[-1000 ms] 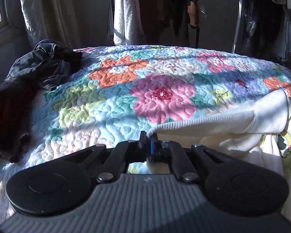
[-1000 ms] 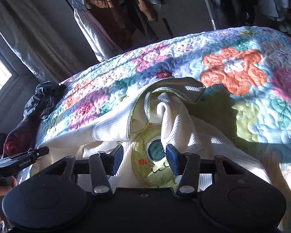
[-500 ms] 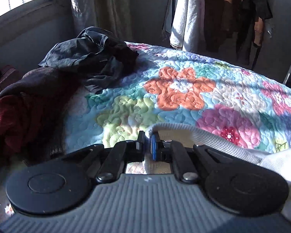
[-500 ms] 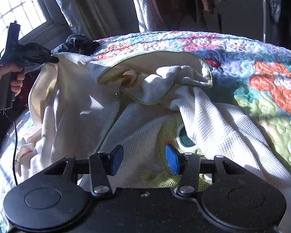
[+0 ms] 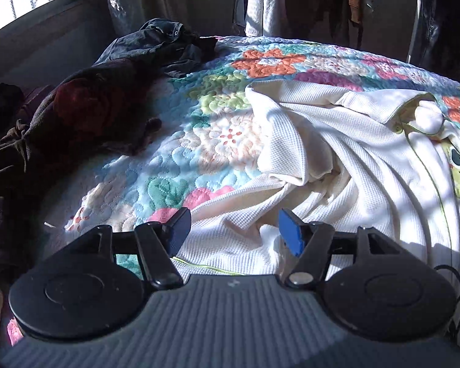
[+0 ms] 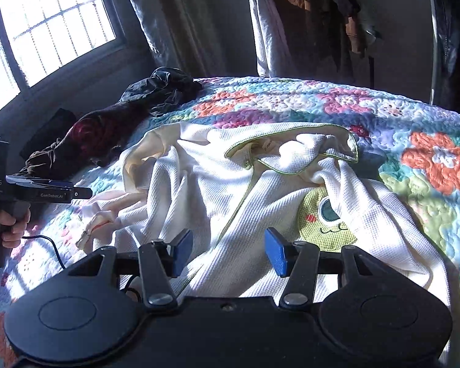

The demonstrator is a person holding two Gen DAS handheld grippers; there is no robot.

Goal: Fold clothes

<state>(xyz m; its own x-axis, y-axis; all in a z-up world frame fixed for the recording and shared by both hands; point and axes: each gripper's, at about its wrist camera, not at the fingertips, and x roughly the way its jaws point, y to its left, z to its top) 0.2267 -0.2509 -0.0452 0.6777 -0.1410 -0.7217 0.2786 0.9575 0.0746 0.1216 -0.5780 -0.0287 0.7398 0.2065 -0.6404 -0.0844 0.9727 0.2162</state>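
Note:
A cream waffle-knit garment (image 5: 352, 168) (image 6: 214, 190) with green piping and a green frog patch (image 6: 328, 227) lies rumpled on the flowered quilt (image 5: 224, 141). My left gripper (image 5: 234, 230) hovers over the garment's lower left edge. Its jaws are opening and nothing is pinched between them. In the right wrist view, a hand holds it at the far left (image 6: 79, 193), clear of the cloth. My right gripper (image 6: 228, 251) hangs above the garment's front, just left of the frog patch. Its jaws are opening slightly and hold nothing.
A heap of dark maroon and brown clothes (image 5: 107, 107) and a grey garment (image 5: 159, 43) lie at the bed's far left. A small pale cloth (image 6: 101, 211) sits by the garment's left edge. Behind the bed are a window (image 6: 46, 30), curtains and hanging clothes (image 6: 306, 15).
My left gripper carried the garment's edge leftward, then let it go and opened. The cloth now lies spread on the quilt. My right gripper rolled level and rose a little.

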